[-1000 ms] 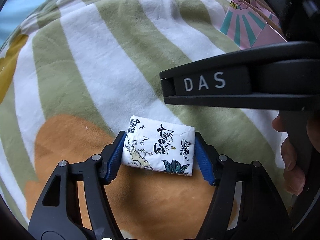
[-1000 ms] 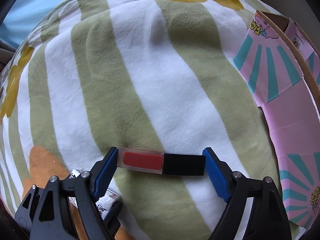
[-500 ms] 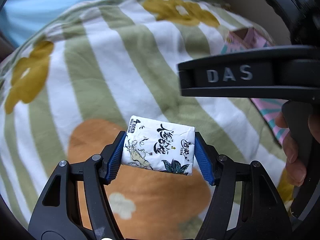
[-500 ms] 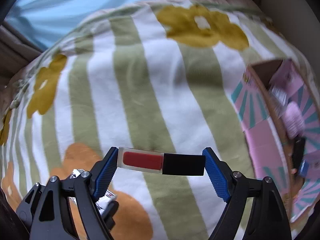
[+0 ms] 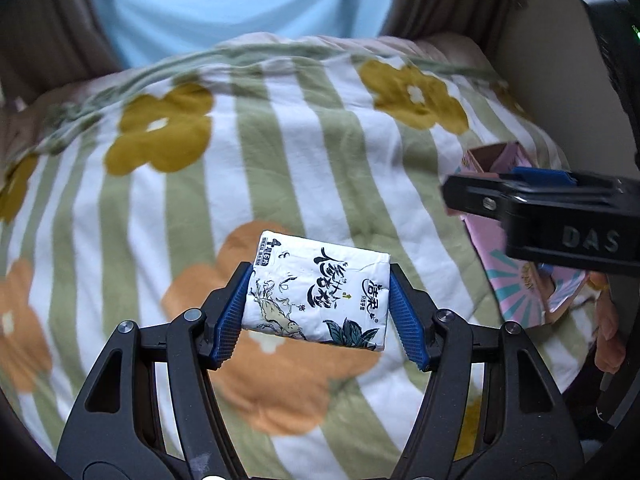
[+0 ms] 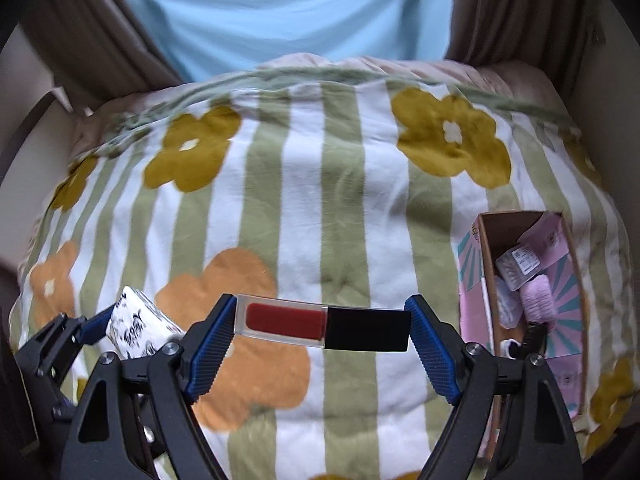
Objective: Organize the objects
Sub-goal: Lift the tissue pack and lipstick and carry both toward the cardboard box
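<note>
My left gripper [image 5: 318, 314] is shut on a white tissue pack [image 5: 318, 292] with black lettering and holds it above the blanket. My right gripper [image 6: 322, 330] is shut on a lip gloss tube [image 6: 322, 326] with a red clear half and a black cap, held crosswise by its ends. The tissue pack [image 6: 138, 326] and left gripper also show at the lower left of the right wrist view. The right gripper's body [image 5: 560, 216] shows at the right of the left wrist view. A pink and teal cardboard box [image 6: 560, 240] stands open at the right with several items inside.
A striped green and white blanket [image 6: 340, 184] with yellow and orange flowers covers the bed. A light blue curtain [image 6: 288, 12] and brown curtains hang behind. The box [image 5: 496, 156] shows partly behind the right gripper. A hand [image 5: 610, 324] holds the right gripper's handle.
Both grippers have lifted away from the blanket with their objects. The views now take in the whole bed, the curtains and the open box.
</note>
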`<action>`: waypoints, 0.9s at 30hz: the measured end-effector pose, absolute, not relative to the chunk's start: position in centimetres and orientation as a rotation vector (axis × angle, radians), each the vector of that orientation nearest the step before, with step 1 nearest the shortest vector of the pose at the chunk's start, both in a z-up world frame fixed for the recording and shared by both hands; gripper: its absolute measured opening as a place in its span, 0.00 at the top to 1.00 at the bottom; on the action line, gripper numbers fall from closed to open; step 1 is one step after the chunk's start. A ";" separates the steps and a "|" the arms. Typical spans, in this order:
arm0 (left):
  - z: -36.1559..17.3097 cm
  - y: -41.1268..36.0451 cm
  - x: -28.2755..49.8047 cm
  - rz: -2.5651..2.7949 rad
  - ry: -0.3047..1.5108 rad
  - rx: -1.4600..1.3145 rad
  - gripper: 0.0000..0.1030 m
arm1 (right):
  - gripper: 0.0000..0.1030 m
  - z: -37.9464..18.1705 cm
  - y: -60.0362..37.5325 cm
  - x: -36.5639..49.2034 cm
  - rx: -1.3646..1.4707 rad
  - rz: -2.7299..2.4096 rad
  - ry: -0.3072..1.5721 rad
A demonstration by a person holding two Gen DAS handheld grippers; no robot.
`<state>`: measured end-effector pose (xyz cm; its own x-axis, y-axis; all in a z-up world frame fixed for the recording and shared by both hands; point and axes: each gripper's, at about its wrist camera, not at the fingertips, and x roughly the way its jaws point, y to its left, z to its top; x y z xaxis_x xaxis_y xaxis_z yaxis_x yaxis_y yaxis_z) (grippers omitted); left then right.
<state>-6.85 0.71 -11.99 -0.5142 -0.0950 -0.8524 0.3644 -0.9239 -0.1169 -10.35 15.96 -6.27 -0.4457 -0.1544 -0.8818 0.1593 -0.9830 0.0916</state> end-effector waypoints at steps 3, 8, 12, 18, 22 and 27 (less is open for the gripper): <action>-10.4 1.3 -4.4 -2.434 0.454 1.345 0.39 | 0.22 -4.8 16.0 -8.0 1.497 -2.502 0.072; -8.9 2.7 -0.1 -2.329 0.557 1.309 0.39 | 0.22 -3.8 16.2 -4.2 1.452 -2.450 0.159; -8.2 4.0 2.2 -2.300 0.595 1.272 0.39 | 0.22 -3.9 16.8 -2.0 1.440 -2.433 0.164; -7.0 5.2 3.2 -2.310 0.563 1.247 0.39 | 0.21 -3.2 17.7 -0.8 1.419 -2.443 0.128; -6.0 5.6 3.1 -2.320 0.540 1.224 0.39 | 0.22 -2.3 18.4 -0.7 1.393 -2.465 0.097; -4.7 6.2 2.0 -2.358 0.512 1.226 0.39 | 0.22 -1.3 20.0 -0.7 1.368 -2.509 0.059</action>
